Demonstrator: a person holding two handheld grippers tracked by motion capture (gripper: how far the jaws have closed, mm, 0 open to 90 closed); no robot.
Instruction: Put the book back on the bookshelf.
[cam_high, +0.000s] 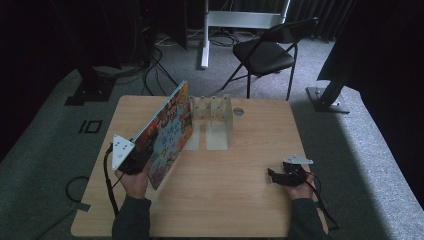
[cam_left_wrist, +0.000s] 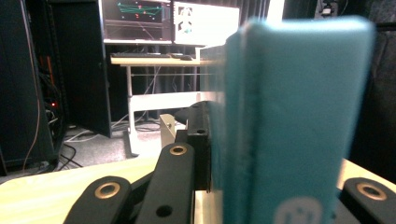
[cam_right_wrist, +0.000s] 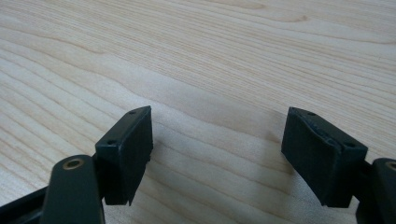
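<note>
So the main thing here is a big, thin book (cam_high: 167, 132) with a busy, colourful cover and a teal spine. It's held up off the wooden table (cam_high: 225, 200), tilted, running from the near left up toward the back middle, cover facing right. The left gripper (cam_high: 137, 157) has it by the lower end, jaws clamped on it. In the left gripper view the teal spine (cam_left_wrist: 289, 121) stands right up in front of the camera, blurry, with the black jaw pressed against its left side.

Just past the book's far end there's a pale, see-through rack (cam_high: 212, 117) with upright dividers, sitting at the back middle of the table. The book's top corner is near its left side, but I can't tell if they touch.

The right gripper (cam_high: 280, 176) is way over on the right, resting low by the table's near right part, well apart from the book. Its jaws are spread wide with nothing between them, just bare wood grain (cam_right_wrist: 210, 70) under them.

Behind the table there's a black folding chair (cam_high: 267, 50) on grey carpet.
</note>
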